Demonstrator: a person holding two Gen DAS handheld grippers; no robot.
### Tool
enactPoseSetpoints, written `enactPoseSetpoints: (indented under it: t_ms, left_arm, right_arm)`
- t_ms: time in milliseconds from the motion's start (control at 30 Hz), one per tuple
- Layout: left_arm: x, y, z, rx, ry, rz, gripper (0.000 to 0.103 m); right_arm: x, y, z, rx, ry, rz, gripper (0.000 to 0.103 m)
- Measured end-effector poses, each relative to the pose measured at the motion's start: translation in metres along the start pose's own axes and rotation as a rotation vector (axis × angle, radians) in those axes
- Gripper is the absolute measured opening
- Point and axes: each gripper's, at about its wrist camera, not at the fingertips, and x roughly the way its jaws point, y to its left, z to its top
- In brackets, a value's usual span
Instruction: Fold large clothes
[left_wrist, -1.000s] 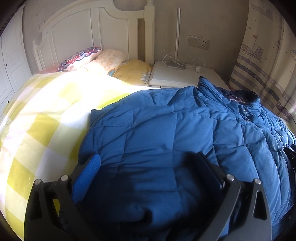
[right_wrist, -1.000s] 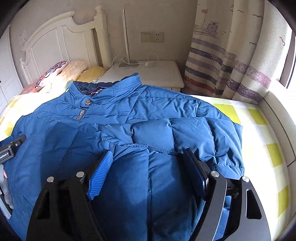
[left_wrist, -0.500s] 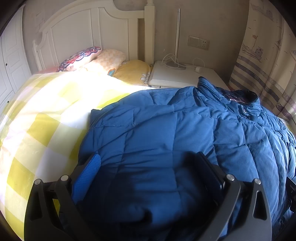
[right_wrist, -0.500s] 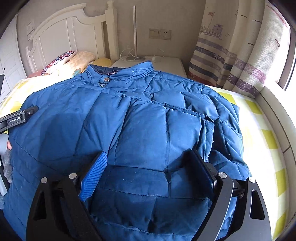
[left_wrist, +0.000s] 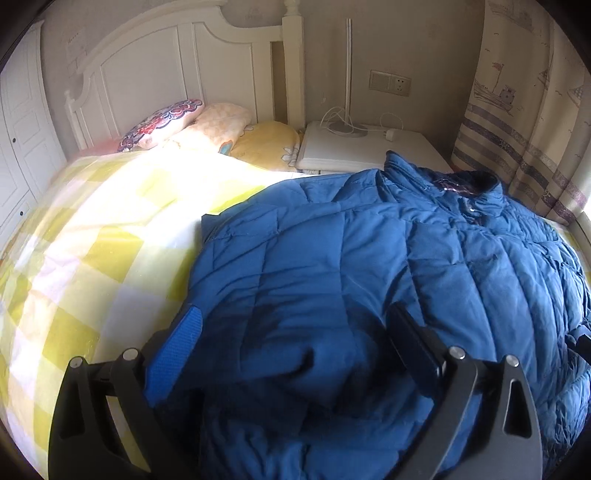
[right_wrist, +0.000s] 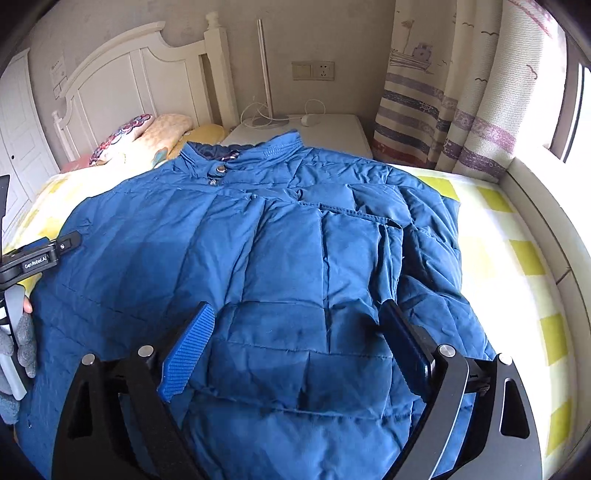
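Right wrist view: we look down at a blue quilted jacket (right_wrist: 280, 251) spread front-up on a bed with a yellow checked sheet (right_wrist: 517, 258), collar toward the headboard (right_wrist: 122, 77). Our right gripper (right_wrist: 295, 347) stands wide and released above the folded-in right side, pads clear of the cloth. Our left gripper (left_wrist: 295, 347) hovers likewise unclenched over the jacket's other side, holding nothing. We judge one sleeve fold is just laid; next we must take hold of the hem or the left side, pinching padded fabric squarely
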Motion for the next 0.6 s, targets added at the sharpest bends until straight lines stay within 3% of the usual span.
enactPoseSetpoints:
  t_ms: [67,133,233,267,333,400,533,600]
  left_arm:
    - [-0.034,-0.012,-0.017,0.031,-0.037,-0.124,0.100]
    - [-0.050,-0.034,-0.039,0.093,-0.036,-0.147,0.100]
    - [-0.036,-0.069,-0.067,0.190,0.051,-0.119,0.100]
    - [-0.025,-0.078,-0.076,0.218,0.090,-0.076,0.100]
    - [-0.018,-0.092,-0.085,0.282,0.087,0.000,0.101]
    - [-0.015,-0.092,-0.085,0.286,0.096,0.010,0.101]
    - [-0.020,-0.083,-0.088,0.293,0.107,0.015,0.101]
    - [-0.031,-0.062,-0.093,0.262,0.098,0.018,0.101]
  right_arm:
    - [-0.029,0.012,-0.010,-0.026,-0.044,0.038,0.088]
    - [-0.036,0.029,-0.024,-0.086,-0.004,0.028,0.087]
    - [-0.015,0.046,-0.047,-0.171,0.101,-0.029,0.087]
    - [-0.003,0.045,-0.057,-0.176,0.137,-0.049,0.088]
    - [0.005,0.041,-0.067,-0.153,0.121,-0.047,0.090]
    - [0.006,0.044,-0.066,-0.164,0.126,-0.070,0.092]
    - [0.003,0.032,-0.064,-0.133,0.156,-0.035,0.091]
    - [-0.009,0.017,-0.066,-0.111,0.171,-0.076,0.091]
